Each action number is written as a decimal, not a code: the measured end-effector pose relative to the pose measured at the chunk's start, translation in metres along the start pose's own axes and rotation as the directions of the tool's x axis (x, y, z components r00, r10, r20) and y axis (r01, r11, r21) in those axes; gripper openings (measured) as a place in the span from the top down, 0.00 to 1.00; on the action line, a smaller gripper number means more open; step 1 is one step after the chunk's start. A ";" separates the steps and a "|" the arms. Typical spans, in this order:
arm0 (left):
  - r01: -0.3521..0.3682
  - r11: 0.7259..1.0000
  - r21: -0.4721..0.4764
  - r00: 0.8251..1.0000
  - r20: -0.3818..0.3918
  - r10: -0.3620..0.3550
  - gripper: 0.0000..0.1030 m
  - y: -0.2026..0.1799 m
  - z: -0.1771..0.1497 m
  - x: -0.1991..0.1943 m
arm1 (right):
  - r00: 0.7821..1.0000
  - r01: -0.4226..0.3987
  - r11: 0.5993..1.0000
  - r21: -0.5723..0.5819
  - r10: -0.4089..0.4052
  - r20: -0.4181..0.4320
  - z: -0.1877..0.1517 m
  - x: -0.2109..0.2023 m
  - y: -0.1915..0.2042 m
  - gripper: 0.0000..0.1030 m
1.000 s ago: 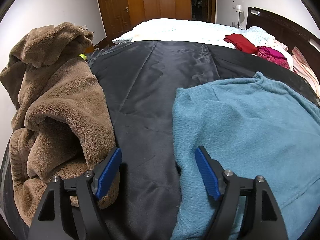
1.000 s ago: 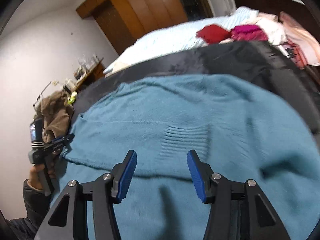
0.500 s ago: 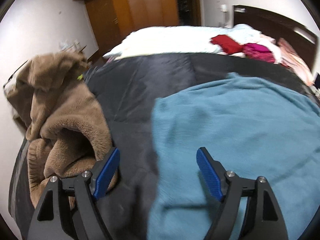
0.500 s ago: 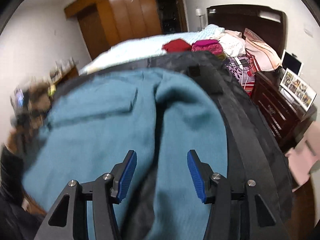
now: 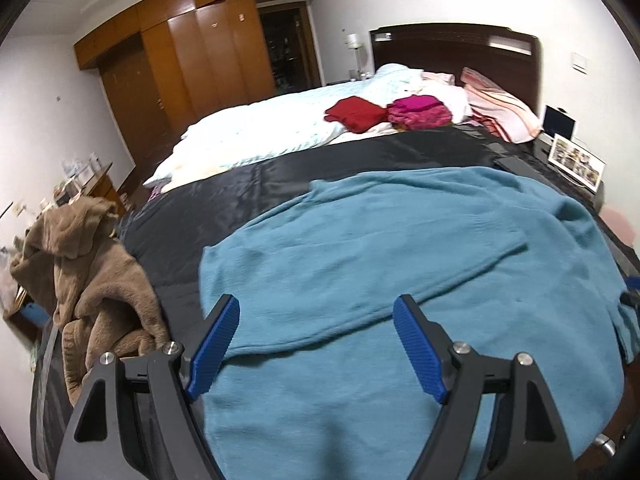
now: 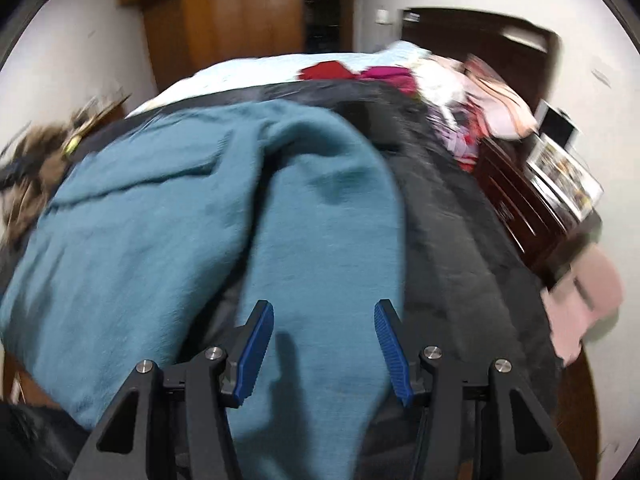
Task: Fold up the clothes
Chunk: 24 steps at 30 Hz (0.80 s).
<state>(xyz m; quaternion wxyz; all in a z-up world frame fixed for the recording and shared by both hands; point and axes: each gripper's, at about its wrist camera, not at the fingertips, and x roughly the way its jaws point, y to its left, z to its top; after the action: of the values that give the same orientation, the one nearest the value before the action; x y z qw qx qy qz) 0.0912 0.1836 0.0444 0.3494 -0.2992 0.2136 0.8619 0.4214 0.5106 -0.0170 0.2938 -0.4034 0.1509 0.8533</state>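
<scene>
Teal sweater (image 5: 400,248) spread flat over black sheet (image 5: 360,160) on bed, one sleeve folded across the body. Left gripper (image 5: 316,344) spread wide, empty, hovering above sweater's near-left edge. Right gripper (image 6: 324,344) likewise spread, empty, above a sleeve draped toward the bed's right side; that view blurred. Brown fleece garment (image 5: 92,272) heaped just left of the sweater. Red clothing (image 5: 354,114) and magenta clothing (image 5: 418,110) well beyond, near the headboard (image 5: 452,54).
</scene>
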 end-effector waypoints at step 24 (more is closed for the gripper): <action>0.020 1.000 -0.015 0.999 -0.042 -0.021 0.19 -0.017 -0.005 0.015 | 0.921 -0.385 0.892 0.236 0.355 0.159 0.005 0.001 -0.033 0.89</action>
<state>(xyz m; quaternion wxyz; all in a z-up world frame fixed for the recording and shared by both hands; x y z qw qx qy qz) 0.0973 0.1992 0.0281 0.3513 -0.3220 0.2113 0.8534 0.4382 0.5395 -0.0154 0.1845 -0.2766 0.3202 0.8871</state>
